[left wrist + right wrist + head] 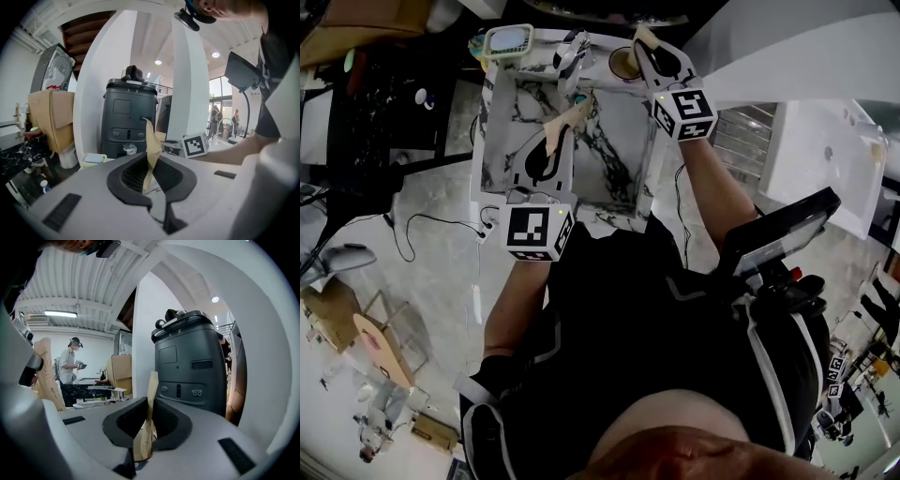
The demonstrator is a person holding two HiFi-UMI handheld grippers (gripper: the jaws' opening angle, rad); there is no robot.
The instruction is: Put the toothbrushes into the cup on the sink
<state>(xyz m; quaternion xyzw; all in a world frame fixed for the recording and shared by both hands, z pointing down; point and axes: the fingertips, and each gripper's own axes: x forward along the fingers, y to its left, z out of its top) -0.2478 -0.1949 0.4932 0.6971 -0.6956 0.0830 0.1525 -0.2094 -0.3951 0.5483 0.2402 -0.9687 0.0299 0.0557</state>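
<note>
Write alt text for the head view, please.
Seen from above, a person holds two grippers over a marble sink: the right gripper points beside the brown cup at the far rim, and the left gripper hovers over the basin, both jaws together.

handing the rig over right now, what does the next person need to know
Left gripper: jaws together, nothing seen between them, over the marble sink.
Right gripper: jaws together, nothing seen between them, at the cup on the sink's back edge, beside the faucet.
Toothbrushes: none can be made out in any view, in the cup or outside it.
Done: cannot tell.
Left: find the toothbrushes, check the cup, put in any that lie outside.
</note>
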